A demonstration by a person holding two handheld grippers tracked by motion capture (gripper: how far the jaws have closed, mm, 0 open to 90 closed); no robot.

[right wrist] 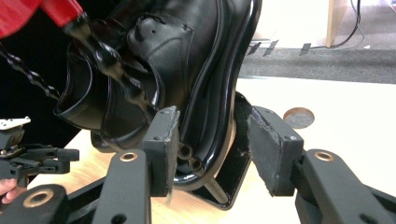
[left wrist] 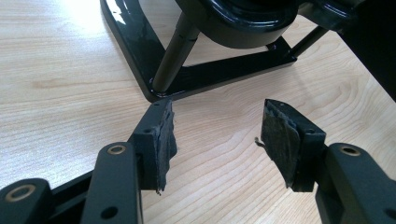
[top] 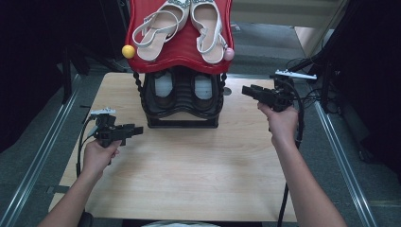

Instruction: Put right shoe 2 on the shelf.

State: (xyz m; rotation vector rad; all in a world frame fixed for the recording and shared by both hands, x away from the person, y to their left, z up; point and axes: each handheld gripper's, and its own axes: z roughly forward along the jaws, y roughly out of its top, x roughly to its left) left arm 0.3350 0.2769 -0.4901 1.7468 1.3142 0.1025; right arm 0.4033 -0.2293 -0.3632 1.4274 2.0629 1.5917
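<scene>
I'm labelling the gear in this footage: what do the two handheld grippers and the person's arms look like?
Both the left gripper and the right gripper are black pistol-style tools, each with a grey three-cornered plate on top and a black cable trailing off. Each has two black jaws on brass-coloured pivots, faced with worn dark pads. The forearms are bare, without sleeves.

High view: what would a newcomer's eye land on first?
The glossy red top shelf of the two-tier shoe rack at the table's far edge, carrying a pair of pale strappy sandals. Below it, black leather shoes sit on the black lower shelf. The open right gripper points at that shelf; the open left gripper waits by the base.
</scene>
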